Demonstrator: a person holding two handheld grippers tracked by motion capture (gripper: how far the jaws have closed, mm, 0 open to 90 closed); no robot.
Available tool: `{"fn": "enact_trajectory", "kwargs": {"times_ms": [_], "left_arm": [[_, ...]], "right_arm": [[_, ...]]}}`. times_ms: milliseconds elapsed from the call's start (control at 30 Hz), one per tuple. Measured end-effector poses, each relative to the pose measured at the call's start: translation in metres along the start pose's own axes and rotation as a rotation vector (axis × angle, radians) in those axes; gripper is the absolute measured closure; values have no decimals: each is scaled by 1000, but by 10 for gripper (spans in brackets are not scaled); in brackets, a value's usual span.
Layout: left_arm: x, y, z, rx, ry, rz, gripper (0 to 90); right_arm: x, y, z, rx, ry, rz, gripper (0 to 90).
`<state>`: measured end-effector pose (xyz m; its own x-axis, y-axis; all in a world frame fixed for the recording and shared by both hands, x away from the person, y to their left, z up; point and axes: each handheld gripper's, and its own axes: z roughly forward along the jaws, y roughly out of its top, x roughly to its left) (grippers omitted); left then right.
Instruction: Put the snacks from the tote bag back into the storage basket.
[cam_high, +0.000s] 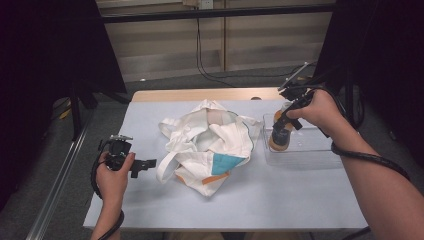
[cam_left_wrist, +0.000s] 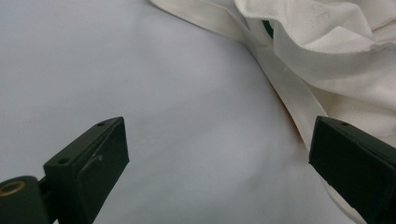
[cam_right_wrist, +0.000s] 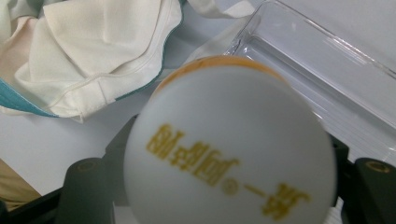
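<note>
White cloth bag lay crumpled mid-bench, mouth slack and facing roughly 12 o'clock in the high view, teal and orange patches on its near side. Something pale showed inside the opening, couldn't tell what.

Right tool was clamped on a bottle, white cap, orange body, jaws on either side of it in the right gripper view. Bottle sat upright in or just above the clear tray at 3 o'clock of the bag; whether it had lifted off the tray floor I couldn't tell. Tray otherwise looked bare.

Left tool stood wide with nothing between the jaws, low over the bench at 9 o'clock of the bag, pointed at it. In the left gripper view a strap of the bag ran just ahead of the far jaw, not touching it.

Progress read: early-to-middle. Done: bottle gripped at the tray. Left: carry it across to the bag, get the mouth held open (likely the left tool's job, strap or rim not yet taken), drop the bottle in, release. Bag mouth was floppy, so that hold looked like the weak point.
</note>
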<state>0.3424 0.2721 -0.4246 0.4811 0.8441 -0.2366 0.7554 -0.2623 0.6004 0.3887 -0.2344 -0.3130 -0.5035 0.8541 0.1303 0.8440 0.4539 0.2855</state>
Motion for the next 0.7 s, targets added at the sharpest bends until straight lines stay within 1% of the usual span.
{"fn": "enact_trajectory", "kwargs": {"times_ms": [33,67,100,133,167,200,233,300,367,400,433,467,533,600,633,667,700], "left_arm": [[0,0,0,-2,2,-1,46],[1,0,0,10,-2,9,46],[0,0,0,2,2,6,47],[0,0,0,5,0,7,46],[0,0,0,3,1,6,46],[0,1,0,5,-4,8,46],[0,1,0,2,2,5,47],[0,0,0,5,-3,5,46],[0,0,0,6,4,11,46],[0,0,0,10,0,11,46],[0,0,0,10,0,11,46],[-1,0,1,9,1,9,46],[-1,0,1,8,-2,9,46],[-1,0,1,8,2,13,46],[-1,0,1,7,4,14,46],[-2,0,1,7,10,16,47],[-2,0,1,9,8,17,46]], "right_arm": [[0,-1,1,6,-4,4,301],[0,-1,2,8,-3,4,301],[1,-2,3,10,-2,7,301],[1,-2,4,10,-3,9,301],[1,-3,6,9,3,6,301],[1,-3,7,18,0,1,301],[2,-3,7,13,0,4,301],[3,-4,8,19,2,1,301],[3,-4,10,15,1,-4,301],[3,-4,10,13,4,-10,301],[3,-5,11,21,1,4,301],[3,-6,11,17,2,-3,301],[3,-7,13,15,10,0,301],[2,-8,14,20,6,3,301],[1,-9,16,11,11,-11,301],[2,-9,17,18,11,1,301],[2,-10,18,21,8,1,301]]}}
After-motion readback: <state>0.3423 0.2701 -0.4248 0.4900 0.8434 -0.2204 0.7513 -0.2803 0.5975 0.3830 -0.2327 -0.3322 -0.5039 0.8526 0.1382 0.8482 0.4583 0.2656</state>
